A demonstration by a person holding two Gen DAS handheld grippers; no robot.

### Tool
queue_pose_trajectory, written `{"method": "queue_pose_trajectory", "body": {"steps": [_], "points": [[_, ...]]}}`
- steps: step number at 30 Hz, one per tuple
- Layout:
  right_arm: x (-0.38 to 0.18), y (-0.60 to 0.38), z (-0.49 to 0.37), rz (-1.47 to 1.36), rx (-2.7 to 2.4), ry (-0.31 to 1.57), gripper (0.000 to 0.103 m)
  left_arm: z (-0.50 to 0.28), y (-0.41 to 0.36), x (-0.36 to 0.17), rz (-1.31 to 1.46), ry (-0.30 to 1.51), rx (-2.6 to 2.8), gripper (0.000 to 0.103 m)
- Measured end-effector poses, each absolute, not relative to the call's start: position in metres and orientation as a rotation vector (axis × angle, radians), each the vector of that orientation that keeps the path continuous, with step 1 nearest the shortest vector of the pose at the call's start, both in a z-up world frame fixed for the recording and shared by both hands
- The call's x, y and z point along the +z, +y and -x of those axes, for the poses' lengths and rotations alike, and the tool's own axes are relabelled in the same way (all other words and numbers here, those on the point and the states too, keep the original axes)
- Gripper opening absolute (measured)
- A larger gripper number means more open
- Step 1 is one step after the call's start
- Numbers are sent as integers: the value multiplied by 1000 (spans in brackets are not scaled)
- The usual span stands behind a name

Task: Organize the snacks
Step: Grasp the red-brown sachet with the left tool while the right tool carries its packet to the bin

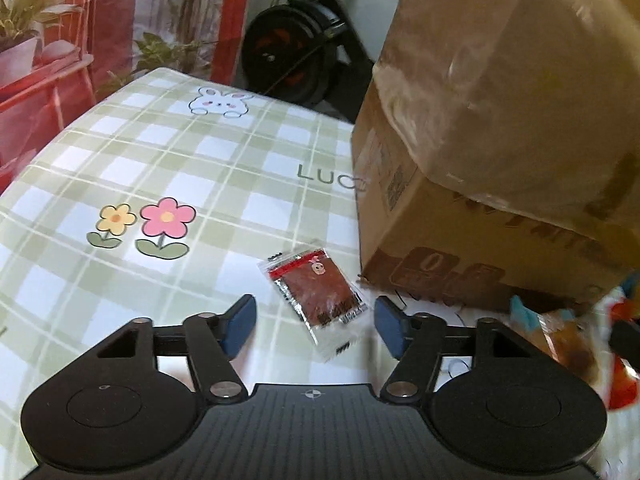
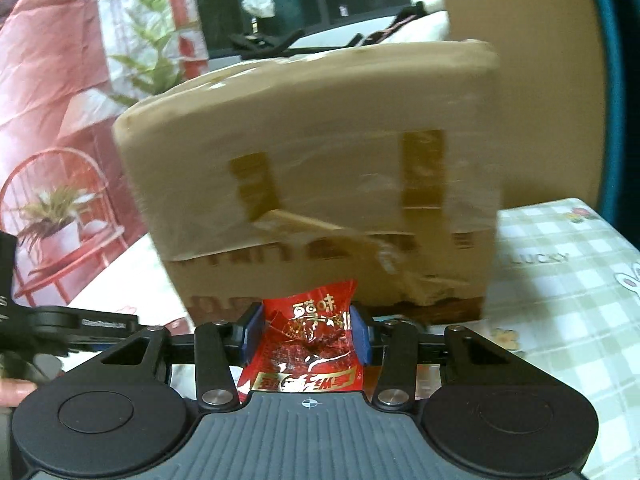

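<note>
Left tongs (image 1: 314, 326) gape above my clear packet of dark-brown jerky (image 1: 317, 295) on the green-checked table (image 1: 160, 160); right tongs (image 2: 306, 334) pinch my crinkled red foil snack packet (image 2: 306, 344) before the brown cardboard box (image 2: 320, 184).

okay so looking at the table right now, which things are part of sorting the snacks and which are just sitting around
Part of the job:
- red snack packet, clamped in the right gripper
- clear-wrapped dark snack between the open left gripper jaws
- cardboard box

Just lying about:
- checked tablecloth
- exercise bike
</note>
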State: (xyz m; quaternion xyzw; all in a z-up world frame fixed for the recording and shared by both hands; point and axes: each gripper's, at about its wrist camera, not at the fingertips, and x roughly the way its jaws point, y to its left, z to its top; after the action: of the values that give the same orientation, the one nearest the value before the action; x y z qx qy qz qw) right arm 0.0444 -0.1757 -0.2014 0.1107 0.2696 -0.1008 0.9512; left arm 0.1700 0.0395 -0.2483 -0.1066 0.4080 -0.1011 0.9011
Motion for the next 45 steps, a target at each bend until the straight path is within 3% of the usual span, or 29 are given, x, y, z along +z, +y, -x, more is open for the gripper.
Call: {"method": "queue_pose_trajectory", "body": {"steps": [11,14,16,17,36,45], "points": [[-207,-206,-40,-300,-235,506,42,-177,9,-250,-10,813,-106,80],[-208,-204,-36,-300,-229,503,42,-169,21,-248,15,816,-72,72],[-207,-204,-30,-300,-227,500,42,-162,26,-246,5,807,-86,53],[-207,-204,-28,-303,-226,499,42,-159,28,-245,1,805,-95,52],[-201,-191,-6,-272,-176,512,42,-84,62,-225,71,722,-137,42],[-175,-182,3,-239,-149,450,42,-71,60,-169,105,548,-174,42]]}}
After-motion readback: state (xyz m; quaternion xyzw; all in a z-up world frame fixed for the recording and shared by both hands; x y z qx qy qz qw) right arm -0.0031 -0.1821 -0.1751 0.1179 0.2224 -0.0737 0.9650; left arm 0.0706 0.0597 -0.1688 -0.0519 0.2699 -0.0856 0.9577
